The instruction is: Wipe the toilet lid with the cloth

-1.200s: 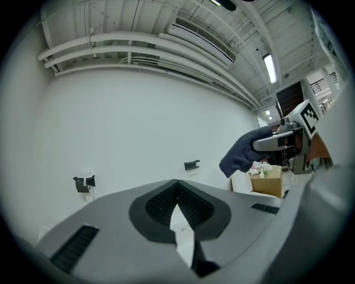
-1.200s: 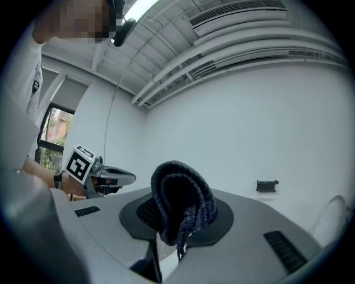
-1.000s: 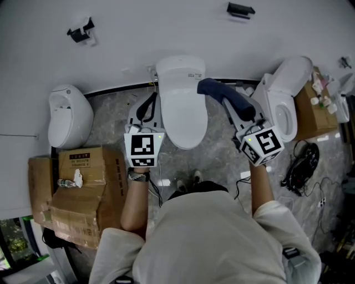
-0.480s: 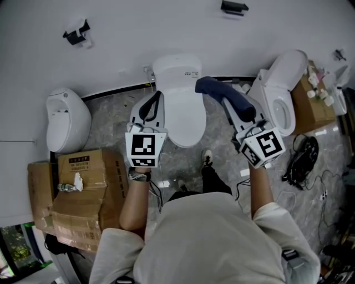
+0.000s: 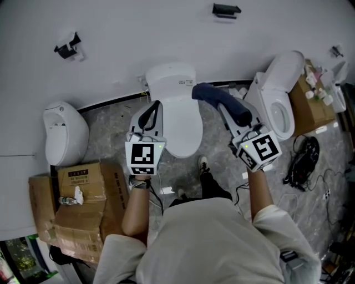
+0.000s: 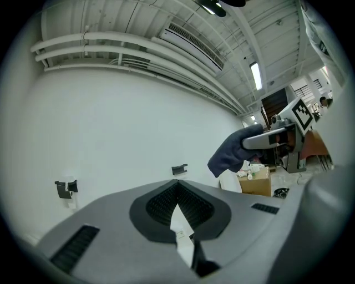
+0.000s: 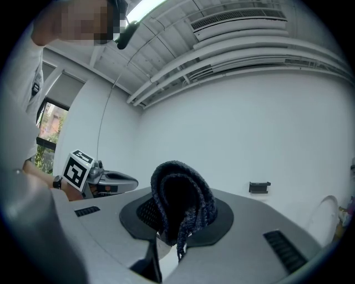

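The white toilet with its shut lid [image 5: 180, 119] stands against the wall at the middle of the head view. My right gripper [image 5: 223, 106] hovers over the toilet's right rear side, shut on a dark blue cloth [image 5: 213, 93]. In the right gripper view the cloth [image 7: 180, 202] bulges up out of the shut right gripper [image 7: 176, 224]. My left gripper [image 5: 155, 105] is shut with nothing in it, beside the lid's left edge. The left gripper [image 6: 178, 191] faces the white wall in its own view. At the right of that view the cloth [image 6: 230, 152] hangs.
A second toilet [image 5: 280, 105] with its lid raised stands to the right, with a cardboard box [image 5: 316, 102] and black cables [image 5: 302, 161] beyond it. A white fixture [image 5: 64, 133] and cardboard boxes [image 5: 77, 197] sit at the left. Two black brackets [image 5: 224, 9] hang on the wall.
My left gripper has moved forward along the toilet's left side. The right gripper still holds the cloth by the toilet's right rear. The person's foot has stepped forward.
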Motion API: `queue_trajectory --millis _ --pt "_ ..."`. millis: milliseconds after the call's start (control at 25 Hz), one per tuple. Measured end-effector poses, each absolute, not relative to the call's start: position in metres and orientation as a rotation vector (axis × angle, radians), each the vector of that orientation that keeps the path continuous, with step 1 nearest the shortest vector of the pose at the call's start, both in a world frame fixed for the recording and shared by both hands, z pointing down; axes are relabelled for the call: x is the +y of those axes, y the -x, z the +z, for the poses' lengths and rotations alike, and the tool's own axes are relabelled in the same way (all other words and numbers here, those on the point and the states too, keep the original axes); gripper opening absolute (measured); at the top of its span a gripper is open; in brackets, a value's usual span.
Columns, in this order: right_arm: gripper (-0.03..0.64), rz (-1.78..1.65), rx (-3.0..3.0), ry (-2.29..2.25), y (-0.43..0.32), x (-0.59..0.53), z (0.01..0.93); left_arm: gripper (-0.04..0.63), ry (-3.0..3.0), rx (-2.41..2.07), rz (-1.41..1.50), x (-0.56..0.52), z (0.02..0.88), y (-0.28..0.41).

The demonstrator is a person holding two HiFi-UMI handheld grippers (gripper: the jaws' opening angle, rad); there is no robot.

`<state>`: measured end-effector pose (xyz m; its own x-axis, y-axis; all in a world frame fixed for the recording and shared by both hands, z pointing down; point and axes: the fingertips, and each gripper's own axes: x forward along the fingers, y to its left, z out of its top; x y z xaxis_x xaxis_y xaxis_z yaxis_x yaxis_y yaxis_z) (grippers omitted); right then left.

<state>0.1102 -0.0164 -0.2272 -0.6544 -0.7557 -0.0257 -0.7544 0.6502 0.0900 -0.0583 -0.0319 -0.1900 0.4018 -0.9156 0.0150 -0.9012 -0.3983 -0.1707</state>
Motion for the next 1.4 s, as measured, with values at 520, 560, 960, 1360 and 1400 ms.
queue_trajectory --millis 520,560,960,1360,1400 --pt "0.084 -0.128 -2.831 -1.317 -0.141 -0.083 -0.212 -0.002 2.527 1.593 -0.184 -0.096 -0.183 0.030" --pt "0.084 -0.121 -2.833 -1.314 -0.142 -0.087 -0.210 -0.002 2.529 1.585 -0.188 -0.099 -0.183 0.028" --pt "0.084 -0.080 -2.861 -1.291 -0.147 -0.128 -0.190 -0.002 2.557 1.575 -0.202 -0.137 -0.161 0.015" --pt "0.084 -0.120 -2.854 -1.335 -0.162 -0.155 -0.123 -0.002 2.539 1.570 -0.222 -0.154 -0.091 0.013" --pt "0.084 -0.117 -2.851 -1.339 -0.163 -0.156 -0.115 -0.002 2.540 1.568 -0.227 -0.156 -0.083 0.012"
